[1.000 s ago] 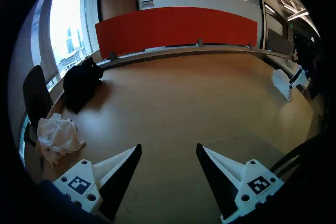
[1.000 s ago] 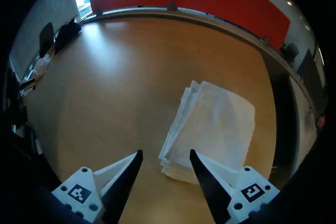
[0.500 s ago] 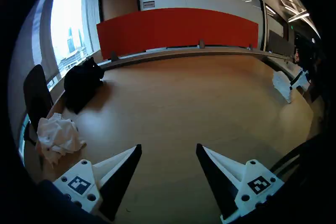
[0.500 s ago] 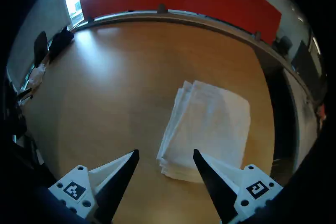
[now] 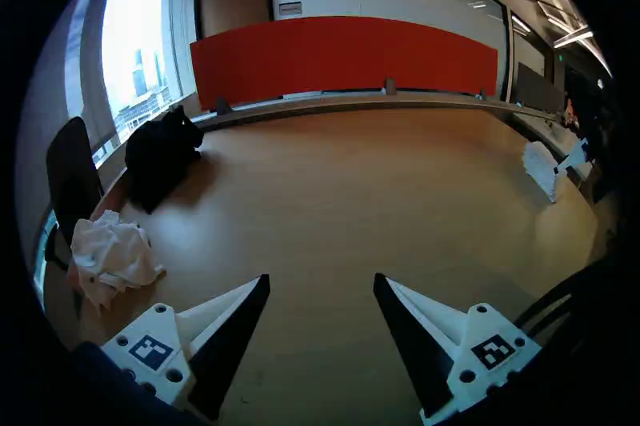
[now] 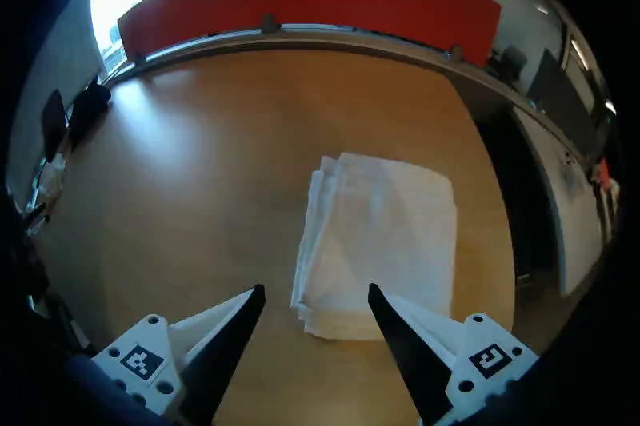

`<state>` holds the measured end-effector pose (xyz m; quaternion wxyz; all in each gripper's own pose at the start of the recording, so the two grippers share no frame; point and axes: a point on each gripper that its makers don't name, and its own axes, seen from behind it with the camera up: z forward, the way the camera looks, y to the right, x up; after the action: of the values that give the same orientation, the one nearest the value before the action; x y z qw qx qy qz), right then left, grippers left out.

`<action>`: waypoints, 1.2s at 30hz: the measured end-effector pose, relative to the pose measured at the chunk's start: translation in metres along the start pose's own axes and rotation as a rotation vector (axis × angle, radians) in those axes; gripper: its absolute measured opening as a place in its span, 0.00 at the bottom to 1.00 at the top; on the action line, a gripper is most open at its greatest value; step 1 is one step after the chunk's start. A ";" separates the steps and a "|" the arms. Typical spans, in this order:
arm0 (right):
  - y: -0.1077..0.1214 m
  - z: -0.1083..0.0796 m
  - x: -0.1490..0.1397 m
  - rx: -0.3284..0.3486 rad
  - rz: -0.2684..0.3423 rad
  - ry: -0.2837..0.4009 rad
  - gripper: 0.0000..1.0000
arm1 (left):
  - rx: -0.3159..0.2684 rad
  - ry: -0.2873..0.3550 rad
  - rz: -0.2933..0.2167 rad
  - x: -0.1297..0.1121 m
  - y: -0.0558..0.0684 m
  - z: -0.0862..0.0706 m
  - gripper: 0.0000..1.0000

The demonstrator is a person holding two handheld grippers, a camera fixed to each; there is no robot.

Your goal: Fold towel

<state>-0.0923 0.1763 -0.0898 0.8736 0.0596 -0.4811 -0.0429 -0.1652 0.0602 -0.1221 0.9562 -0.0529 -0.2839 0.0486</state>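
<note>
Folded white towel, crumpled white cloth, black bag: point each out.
folded white towel [image 6: 380, 242], right gripper view, middle of its top face.
crumpled white cloth [image 5: 112, 254], left gripper view, centre of the heap.
black bag [image 5: 160, 156], left gripper view, middle of its body.

Black bag [image 5: 160, 154] (slumped) on the wooden table [image 5: 344, 186], red partition [image 5: 344, 54] behind.

Long wooden table [image 5: 360, 178], red partition [image 5: 344, 50] behind, bright window [image 5: 132, 58]
</note>
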 end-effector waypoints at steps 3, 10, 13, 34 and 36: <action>-0.001 0.000 0.001 -0.007 0.005 0.000 1.00 | 0.003 0.002 -0.008 0.001 -0.002 0.000 0.96; -0.005 0.002 0.003 -0.013 0.007 0.001 1.00 | 0.010 0.005 -0.019 0.002 -0.007 0.000 0.96; -0.007 0.002 0.006 -0.015 0.014 0.010 1.00 | 0.012 0.006 -0.023 0.003 -0.009 0.000 0.96; -0.036 -0.023 0.072 -0.079 0.101 0.304 1.00 | 0.014 0.017 -0.042 0.013 -0.012 0.000 0.96; -0.039 -0.028 0.080 -0.085 0.103 0.342 1.00 | 0.015 0.019 -0.042 0.015 -0.013 0.000 0.96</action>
<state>-0.0270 0.1292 -0.0437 0.9454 0.0045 -0.3259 -0.0076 -0.1515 0.0493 -0.1127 0.9601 -0.0404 -0.2753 0.0299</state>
